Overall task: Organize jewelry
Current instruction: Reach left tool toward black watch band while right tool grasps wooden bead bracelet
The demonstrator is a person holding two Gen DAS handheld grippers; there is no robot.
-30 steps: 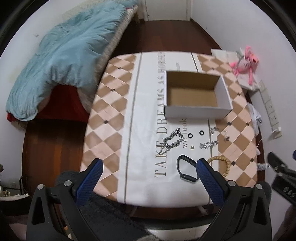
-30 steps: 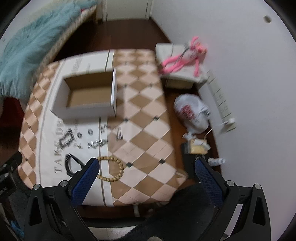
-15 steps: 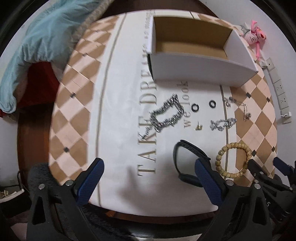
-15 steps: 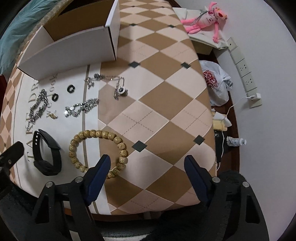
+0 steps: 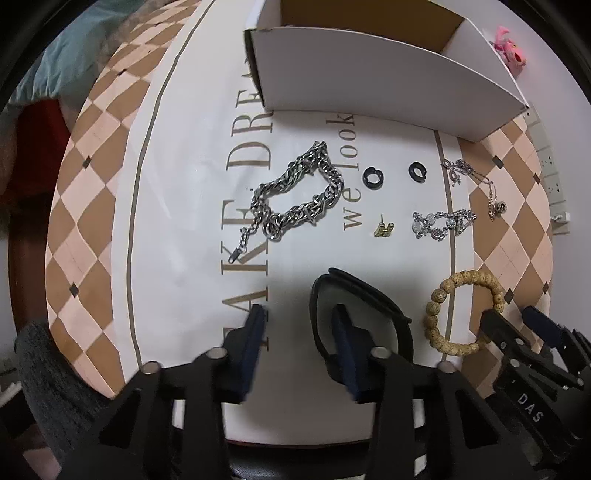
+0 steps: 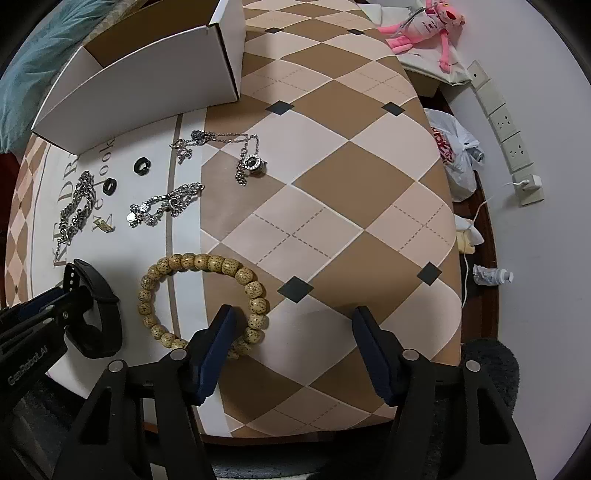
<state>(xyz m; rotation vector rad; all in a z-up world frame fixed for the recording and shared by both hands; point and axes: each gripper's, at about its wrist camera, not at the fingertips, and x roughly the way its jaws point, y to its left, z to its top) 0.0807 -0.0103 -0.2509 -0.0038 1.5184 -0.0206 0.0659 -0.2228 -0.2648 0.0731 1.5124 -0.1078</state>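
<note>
My left gripper is spread, 1 finger inside the black band. My right gripper gapes too, its left finger over the bead bracelet. Only the right view shows the pink toy, upper right. The box sits upper centre beyond the chain.

The checkered cloth right of the jewelry lies bare, giving wide room. The white box walls off the far side. Near the front edge the black band and bead bracelet lie close together, with little gap between.
</note>
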